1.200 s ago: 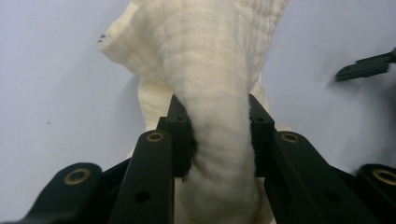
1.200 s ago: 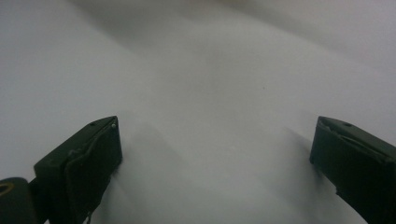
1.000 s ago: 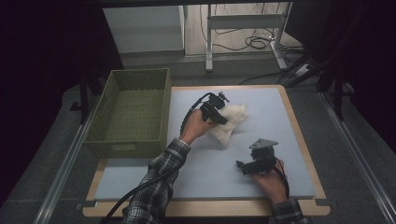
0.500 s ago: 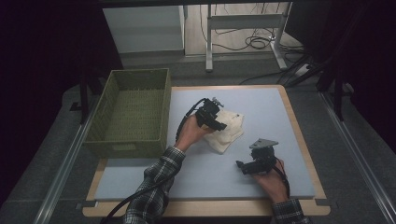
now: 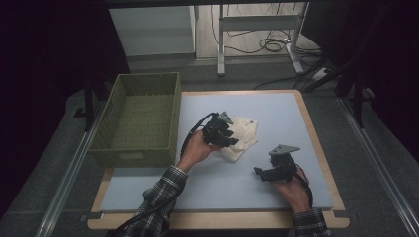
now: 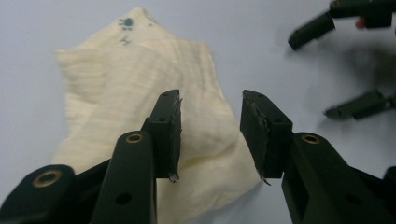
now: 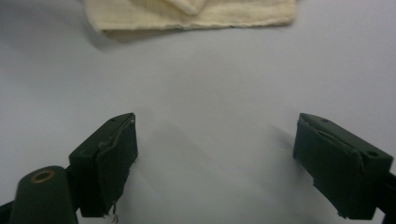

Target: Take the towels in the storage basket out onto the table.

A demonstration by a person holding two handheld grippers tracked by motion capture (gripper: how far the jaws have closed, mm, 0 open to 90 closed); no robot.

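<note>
Left gripper (image 5: 232,140) shifts nearer across cream cloth (image 5: 243,136), jaws just closing, parted, cloth under them ungripped. Right gripper (image 5: 258,172) unmoved, released, jaws narrowing slightly, cloth ahead.

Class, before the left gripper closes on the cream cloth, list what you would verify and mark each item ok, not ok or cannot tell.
1. Left gripper jaws apart with cloth seen between them: ok; they have just been closing.
2. Pads pressing on the cloth: not ok, a gap shows on both sides.
3. Right gripper open and holding nothing: ok; its jaws have just closed a little.
4. Right gripper apart from the cloth, over bare mat: ok.
5. Basket beside the mat, nothing seen inside: ok.
6. Left jaws low enough to catch a fold: cannot tell.
</note>
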